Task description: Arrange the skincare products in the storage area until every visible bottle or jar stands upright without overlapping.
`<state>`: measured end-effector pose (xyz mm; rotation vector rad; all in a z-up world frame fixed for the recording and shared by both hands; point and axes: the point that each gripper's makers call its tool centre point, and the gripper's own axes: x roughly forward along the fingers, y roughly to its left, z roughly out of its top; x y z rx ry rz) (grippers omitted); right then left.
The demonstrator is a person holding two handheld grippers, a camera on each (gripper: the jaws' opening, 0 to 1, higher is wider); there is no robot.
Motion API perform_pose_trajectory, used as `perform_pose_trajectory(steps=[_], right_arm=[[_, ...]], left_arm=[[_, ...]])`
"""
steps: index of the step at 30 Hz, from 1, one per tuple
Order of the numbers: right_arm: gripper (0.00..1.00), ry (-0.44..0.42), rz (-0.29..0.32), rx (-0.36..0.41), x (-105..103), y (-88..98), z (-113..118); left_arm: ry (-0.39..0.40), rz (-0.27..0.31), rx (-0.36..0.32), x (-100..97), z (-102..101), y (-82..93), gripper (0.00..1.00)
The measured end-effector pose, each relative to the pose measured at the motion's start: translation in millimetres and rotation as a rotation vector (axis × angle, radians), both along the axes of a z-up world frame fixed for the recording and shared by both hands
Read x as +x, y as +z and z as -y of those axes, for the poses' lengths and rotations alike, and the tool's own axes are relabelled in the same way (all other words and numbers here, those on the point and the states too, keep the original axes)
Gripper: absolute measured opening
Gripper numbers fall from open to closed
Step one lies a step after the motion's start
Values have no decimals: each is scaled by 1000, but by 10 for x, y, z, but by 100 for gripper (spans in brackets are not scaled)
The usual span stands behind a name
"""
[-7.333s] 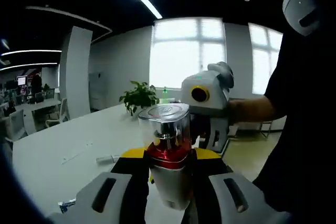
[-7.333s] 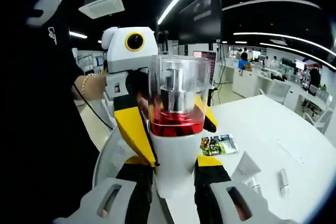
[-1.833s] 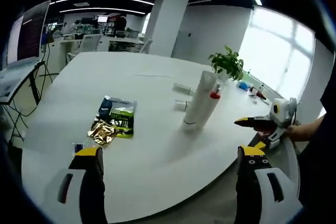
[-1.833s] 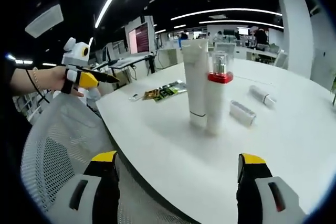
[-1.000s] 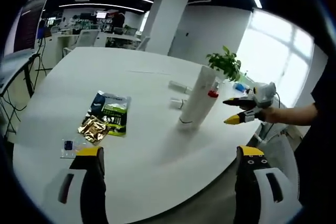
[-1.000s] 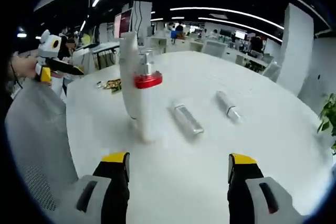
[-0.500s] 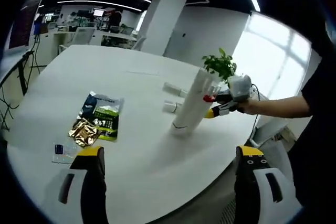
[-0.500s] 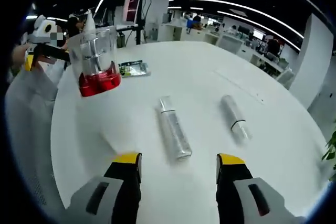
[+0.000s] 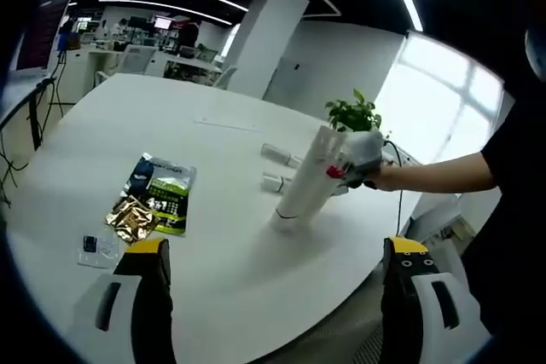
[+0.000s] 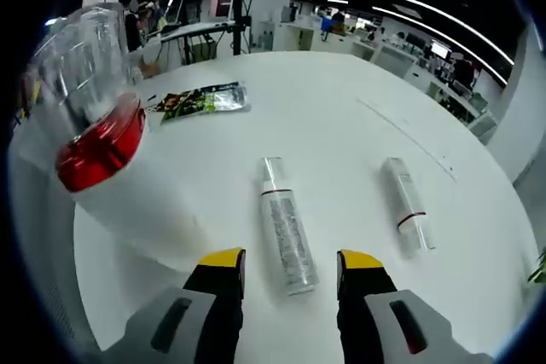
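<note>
A tall white tube (image 9: 302,187) stands upright mid-table, with a red-collared pump bottle (image 9: 335,171) right behind it. That pump bottle (image 10: 92,130), clear-capped, looms close at the left of the right gripper view. Two slim bottles lie flat: a clear one (image 10: 287,226) and a white one (image 10: 407,200). My right gripper (image 10: 290,262) is open, low over the table, its jaws on either side of the clear bottle's near end without touching it. In the left gripper view the right gripper (image 9: 362,154) sits beside the tube. My left gripper (image 9: 273,250) is open and holds nothing, near the table's edge.
Green and gold sachets (image 9: 160,195) and a small packet (image 9: 94,245) lie on the white round table (image 9: 102,125). The green sachets (image 10: 201,97) also lie beyond the clear bottle. A potted plant (image 9: 353,113) stands at the far edge. A person's arm (image 9: 444,173) reaches in.
My right gripper has moved forward and down over the lying clear bottle, and its jaws have narrowed. The pump bottle now sits closer at the left. The left gripper has barely moved.
</note>
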<state>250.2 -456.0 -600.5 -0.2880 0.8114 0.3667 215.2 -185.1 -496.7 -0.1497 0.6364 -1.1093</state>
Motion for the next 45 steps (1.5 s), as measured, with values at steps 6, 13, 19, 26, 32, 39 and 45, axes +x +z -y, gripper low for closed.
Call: perform_pose_trajectory(steps=[6,13,19,26,32,39,45], right_arm=[[44,27,-20,-15,39,-2,-68],[44,56,-51,-19,73,-88,-106],[37,87,-60,-29,106,-161,-77],[21,124,-45,-32,76,-132,-104],[15,70,-58,-4,100,-128,-44],[12,-165,-44,191,166,-94,96],[12,-398,3,463,169,-18,136]], left_arm=[[7,-12,-11,-44,-60,1,96],[5,-22,-3,-42,-129,-31,96],[3,-24,5,-20,-152,-30,96],[-18,-28,15,-6,-109,-52,96],[-46,-32,14,-11,-16,-59,95],[-50,-18,16,28,-7,-2,95],[-15,-26,-23,67,-59,92,95]])
